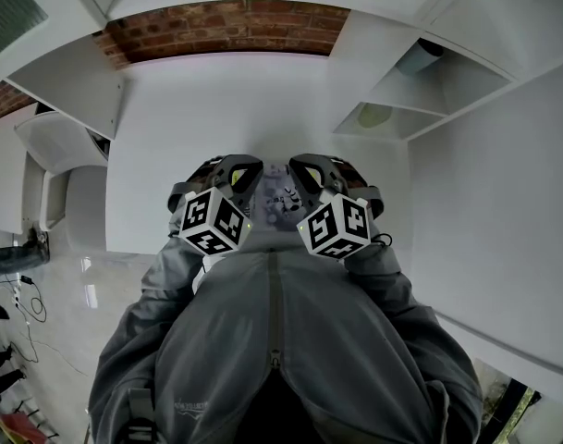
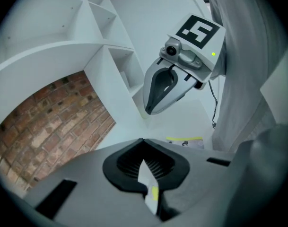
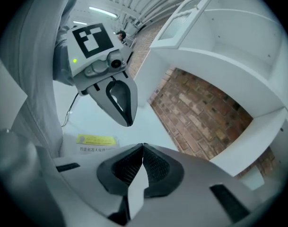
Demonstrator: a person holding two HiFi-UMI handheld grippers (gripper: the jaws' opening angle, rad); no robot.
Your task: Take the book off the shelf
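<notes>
Left gripper and right gripper: jaws together, empty, side by side at frame centre above white counter.

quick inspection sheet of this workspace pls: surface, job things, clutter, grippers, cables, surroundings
surface: white table, flat and plain.
job's things: no book seen; the white shelf unit at the right holds a grey-blue cylinder and a pale round thing.
clutter: one printed sheet with a yellow strip lies flat on the table below the grippers.
grippers: left gripper jaws together, nothing between them; right gripper the same; both held close to the person's chest.
cables: thin black cable hangs by the right gripper; loose cables on the floor at the left.
surroundings: brick wall behind the table.
</notes>
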